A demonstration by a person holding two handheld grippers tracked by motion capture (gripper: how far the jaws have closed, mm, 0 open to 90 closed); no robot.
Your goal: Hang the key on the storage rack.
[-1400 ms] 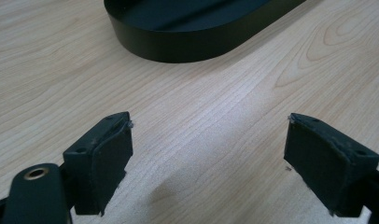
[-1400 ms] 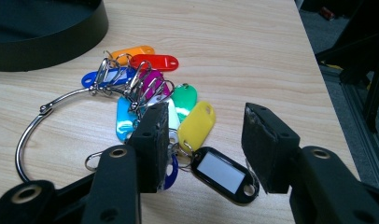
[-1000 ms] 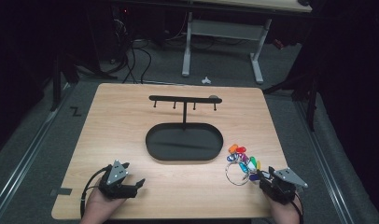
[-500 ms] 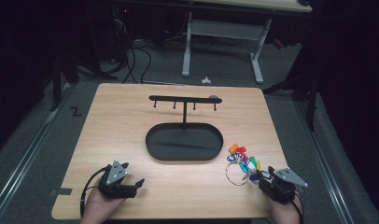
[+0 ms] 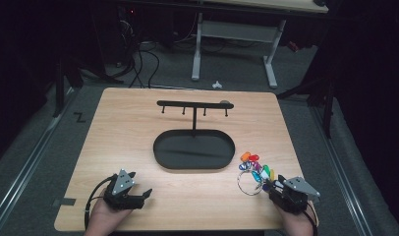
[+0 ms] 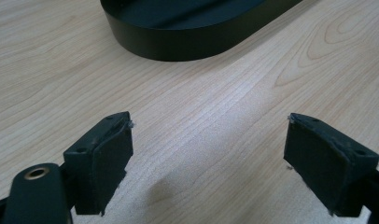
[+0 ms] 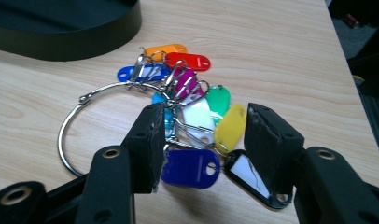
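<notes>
1. Key ring (image 5: 251,172) with coloured tags (image 7: 197,135) lies on the table (image 5: 138,128), right of the black tray (image 5: 194,149).
2. Right gripper (image 7: 201,135) straddles the tags, jaws apart, not pinching.
3. Left gripper (image 6: 208,161) rests well apart, jaws wide over bare wood.

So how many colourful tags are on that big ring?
10 I can see on the ring: orange, red, blue, purple, green, light blue, white, yellow, dark blue, black. More may hide underneath.
</notes>
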